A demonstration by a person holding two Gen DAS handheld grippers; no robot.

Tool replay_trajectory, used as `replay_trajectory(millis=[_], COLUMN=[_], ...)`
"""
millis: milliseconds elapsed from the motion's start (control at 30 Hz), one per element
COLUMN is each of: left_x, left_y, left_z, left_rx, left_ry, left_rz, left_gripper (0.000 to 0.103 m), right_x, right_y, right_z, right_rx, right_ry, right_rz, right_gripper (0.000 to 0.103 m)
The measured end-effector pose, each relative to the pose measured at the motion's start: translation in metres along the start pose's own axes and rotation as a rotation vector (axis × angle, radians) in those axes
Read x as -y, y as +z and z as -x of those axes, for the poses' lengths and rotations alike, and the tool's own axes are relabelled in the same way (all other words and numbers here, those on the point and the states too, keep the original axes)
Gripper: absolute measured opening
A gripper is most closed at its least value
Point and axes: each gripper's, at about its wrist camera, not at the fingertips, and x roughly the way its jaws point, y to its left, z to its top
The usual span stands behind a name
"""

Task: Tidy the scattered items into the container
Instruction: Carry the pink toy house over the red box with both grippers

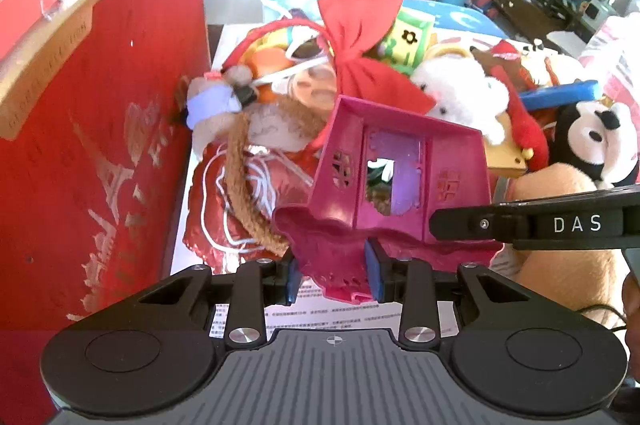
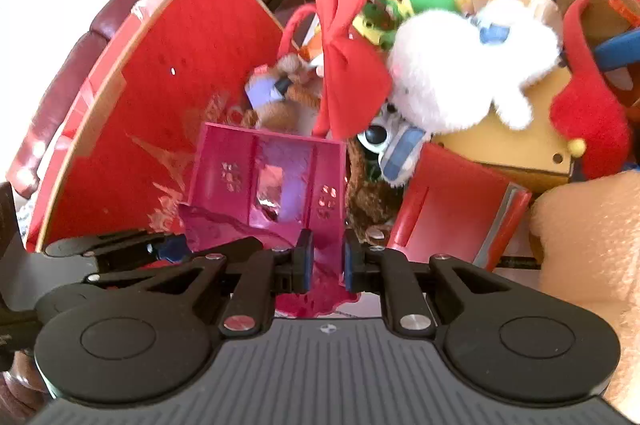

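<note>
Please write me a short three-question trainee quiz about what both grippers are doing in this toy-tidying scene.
1. True or false: both grippers grip the pink toy house.
2. Which lies directly beyond the house? A) red bow B) green bottle C) metal spoon
3. What colour is the open box lid on the left?

Key: 1 true: left gripper and right gripper both clamp its base. 2 A. 3 red.
</note>
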Motion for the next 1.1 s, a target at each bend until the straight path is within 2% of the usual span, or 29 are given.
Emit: replay_trajectory(millis=[200, 333, 533, 700, 900, 1100], left_x=[-0.004, -0.013, -0.046, -0.092, -0.149, -0.191], left_y=[0.019, 0.036, 0.062, 0.067, 0.063, 0.04], left_z=[0.019, 0.046, 0.101, 0.147, 0.173, 0.172], left_rx=[0.061, 0.138, 0.279, 0.372, 0.385, 0.324], left_ry=[-0.02, -0.03, 0.047, 0.144, 0.243, 0.247], left_rz=[0.037, 0.055, 0.083, 0.155, 0.247, 0.352], left_gripper=[0.031, 0.031, 0.032, 0.034, 0.037, 0.041], right_x=[-0.012, -0.028, -0.083, -0.15, -0.227, -0.265], right_y=[0.016, 0.034, 0.075, 0.104, 0.119, 0.115], right_z=[0.02, 0.037, 0.054, 0.041, -0.006, -0.046], right_rx=[0.035, 0.085, 0.149, 0.167, 0.11, 0.006], right_ry=[-0.01, 0.012, 0.075, 0.134, 0.196, 0.217], right_rz=[0.069, 0.107, 0.198, 0.316, 0.452, 0.489], right_gripper=[0.019, 0.019, 0.02, 0.022, 0.028, 0.028])
